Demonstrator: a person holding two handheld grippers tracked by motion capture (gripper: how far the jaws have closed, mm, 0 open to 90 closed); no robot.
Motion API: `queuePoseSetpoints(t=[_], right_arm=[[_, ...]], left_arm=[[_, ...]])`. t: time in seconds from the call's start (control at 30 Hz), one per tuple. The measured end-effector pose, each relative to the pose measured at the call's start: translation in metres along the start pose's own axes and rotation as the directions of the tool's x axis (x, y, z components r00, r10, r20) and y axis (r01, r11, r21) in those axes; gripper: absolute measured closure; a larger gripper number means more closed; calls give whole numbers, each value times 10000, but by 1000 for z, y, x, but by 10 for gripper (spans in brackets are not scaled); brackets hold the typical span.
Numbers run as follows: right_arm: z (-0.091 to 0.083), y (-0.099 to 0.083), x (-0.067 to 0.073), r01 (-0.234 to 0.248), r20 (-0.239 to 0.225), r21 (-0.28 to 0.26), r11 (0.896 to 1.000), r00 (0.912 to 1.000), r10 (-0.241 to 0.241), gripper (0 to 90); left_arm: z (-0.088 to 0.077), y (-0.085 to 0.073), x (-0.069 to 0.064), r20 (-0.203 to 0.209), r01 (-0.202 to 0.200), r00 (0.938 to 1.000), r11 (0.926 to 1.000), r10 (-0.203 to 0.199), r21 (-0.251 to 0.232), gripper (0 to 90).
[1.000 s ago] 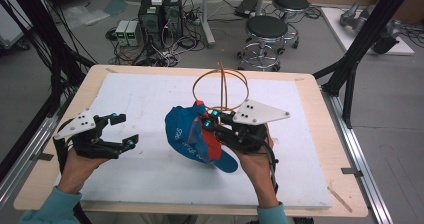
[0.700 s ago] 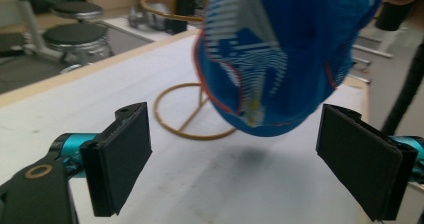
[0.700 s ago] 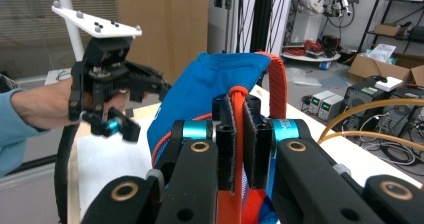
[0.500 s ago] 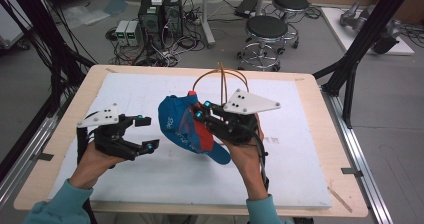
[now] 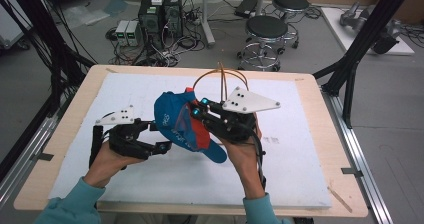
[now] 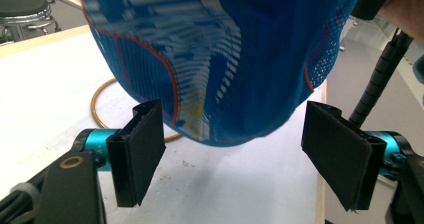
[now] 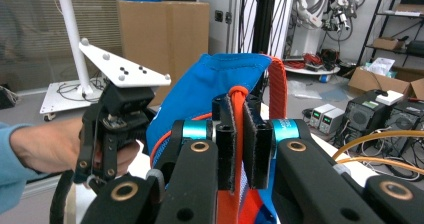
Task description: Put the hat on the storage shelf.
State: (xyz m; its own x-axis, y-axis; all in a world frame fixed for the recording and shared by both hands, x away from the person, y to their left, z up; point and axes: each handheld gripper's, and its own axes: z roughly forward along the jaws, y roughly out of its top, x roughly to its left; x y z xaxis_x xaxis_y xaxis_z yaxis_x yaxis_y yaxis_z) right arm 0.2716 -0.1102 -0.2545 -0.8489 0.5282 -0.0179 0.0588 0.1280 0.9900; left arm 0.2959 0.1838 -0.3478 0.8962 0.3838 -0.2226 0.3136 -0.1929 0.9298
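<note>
1. Hanging above the middle of the bench, the blue mesh-fabric cap with orange trim (image 5: 182,126) is lifted clear of the white mat (image 5: 300,154), its peak pointing down toward the near edge.
2. The right gripper (image 5: 200,109) holds it: in the right gripper view the two black jaws are clamped tight on the cap's orange strap (image 7: 239,134), blue fabric bunched behind them.
3. The left gripper (image 5: 160,136) sits just beside the cap's left side. Its jaws have just been closing a little, yet they stand wide apart; in the left gripper view the cap's rounded crown (image 6: 225,64) hangs between and beyond the pads (image 6: 142,149), apparently touching neither.
4. Behind the cap, toward the far edge, an orange wire loop stand (image 5: 225,81) rests on the mat.
5. Judging progress: the pick-up is done with one gripper; a second grip by the left gripper seems in hand, and whatever placing or shaping of the cap follows is not yet begun.
</note>
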Motion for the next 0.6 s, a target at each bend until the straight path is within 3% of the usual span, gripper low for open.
queuePoseSetpoints(t=[0.47, 0.6], right_arm=[[2, 4, 3, 14, -22, -184, 9998, 10000, -14, 857], [4, 4, 5, 21, -82, -212, 9998, 10000, -23, 857]], left_arm=[[15, -10, 1, 415, 279, 9988, 9993, -268, -268, 255], [16, -11, 2, 607, 309, 9978, 9980, -275, -560, 345]])
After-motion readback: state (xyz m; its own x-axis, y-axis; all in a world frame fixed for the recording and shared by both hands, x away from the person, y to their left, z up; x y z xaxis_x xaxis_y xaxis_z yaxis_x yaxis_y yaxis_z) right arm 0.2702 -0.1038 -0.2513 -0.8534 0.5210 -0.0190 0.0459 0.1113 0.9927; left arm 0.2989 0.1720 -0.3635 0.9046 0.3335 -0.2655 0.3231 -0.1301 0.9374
